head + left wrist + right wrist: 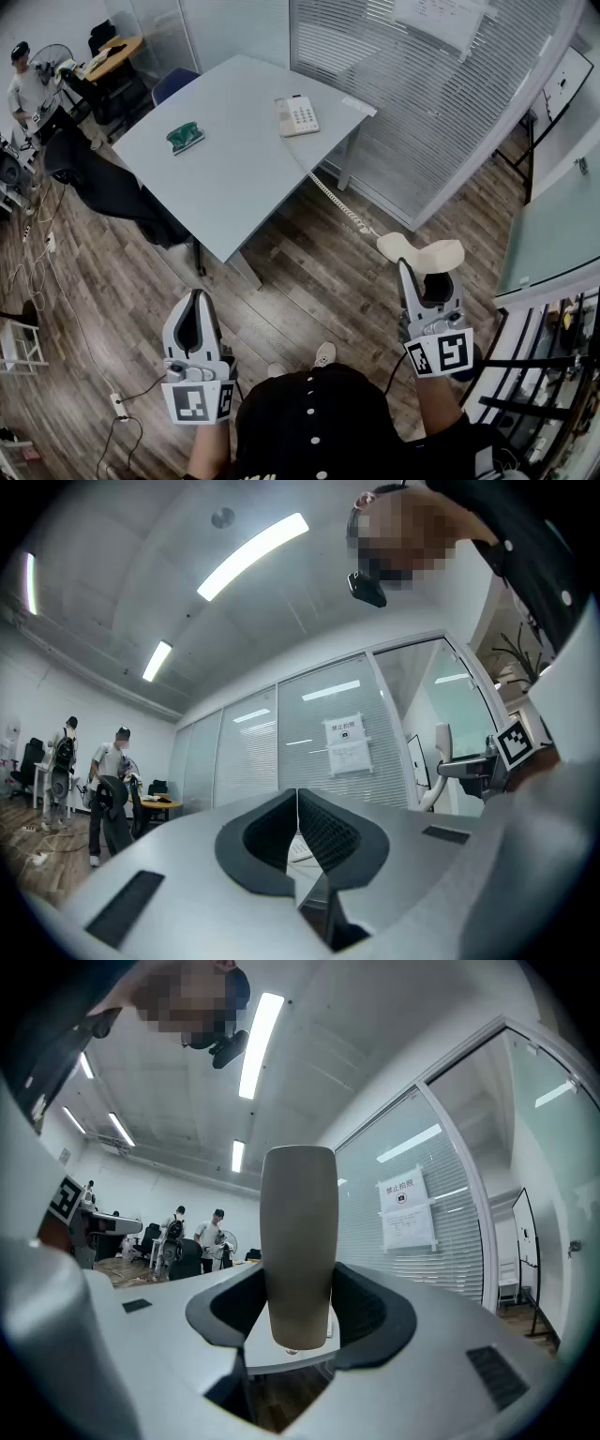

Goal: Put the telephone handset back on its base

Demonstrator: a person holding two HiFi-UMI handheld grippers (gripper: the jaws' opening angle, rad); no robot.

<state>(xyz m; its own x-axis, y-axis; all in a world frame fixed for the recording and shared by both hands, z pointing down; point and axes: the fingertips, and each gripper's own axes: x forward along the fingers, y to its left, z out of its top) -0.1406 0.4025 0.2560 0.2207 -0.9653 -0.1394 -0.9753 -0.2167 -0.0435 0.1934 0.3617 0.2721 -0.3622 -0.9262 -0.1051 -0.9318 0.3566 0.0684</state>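
Office with wood floor, grey table [234, 187] ahead | right gripper [429, 272] pinches handset [422, 251] mid-length, long axis crosswise to jaws | base [297, 115] on table, well apart, ahead-left; cord [337, 202] links them | left gripper [197, 298] pressed together, empty

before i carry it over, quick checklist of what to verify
1. Handset held in right gripper, fingers pressing its sides: ok
2. Base cradle free of clutter: ok
3. Cord runs free from the table edge to the handset: ok
4. Left gripper shut, empty, out of the path: ok
5. Handset above the base: not ok, it is off the table, over the floor
6. Green item apart from the base: ok
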